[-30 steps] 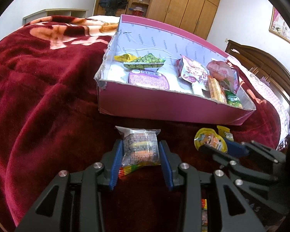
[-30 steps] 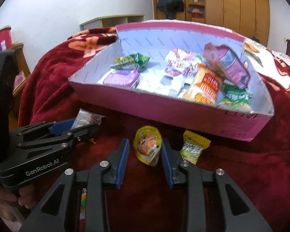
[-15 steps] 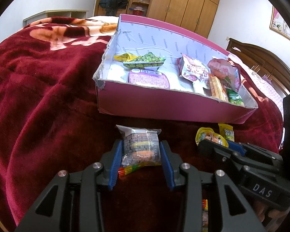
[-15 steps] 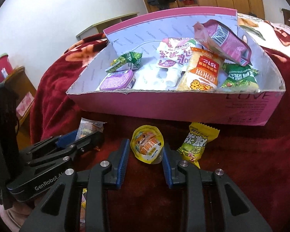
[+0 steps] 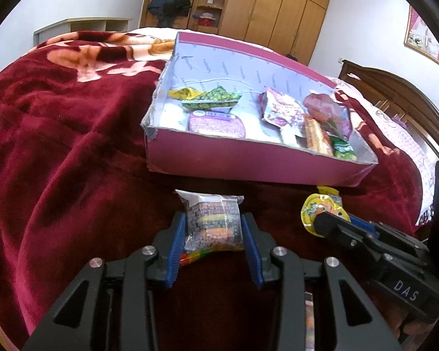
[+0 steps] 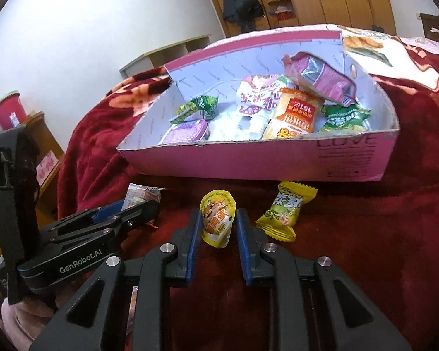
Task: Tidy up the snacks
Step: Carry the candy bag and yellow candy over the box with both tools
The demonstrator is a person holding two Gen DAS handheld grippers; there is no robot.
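My left gripper point(image 5: 213, 228) is shut on a clear-wrapped cake packet point(image 5: 212, 222), just in front of the pink box point(image 5: 248, 161). My right gripper point(image 6: 218, 222) is shut on a yellow snack pouch point(image 6: 218, 222), held above the red blanket in front of the box point(image 6: 248, 161). A yellow-green candy packet point(image 6: 286, 210) lies on the blanket right of the pouch. The box holds several snacks: a purple tub point(image 5: 216, 122), a green pea packet point(image 5: 213, 102), an orange packet point(image 6: 295, 117) and a pink bag point(image 6: 322, 79).
A dark red blanket point(image 5: 58, 146) covers the bed. The other gripper shows in each view: right one point(image 5: 380, 251), left one point(image 6: 73, 248). Wooden wardrobes point(image 5: 263, 8) stand behind; a wooden headboard point(image 5: 395, 93) is to the right.
My right gripper has risen and tilted with the yellow pouch, so I look down into the box more. My left gripper has held the cake packet nearly still.
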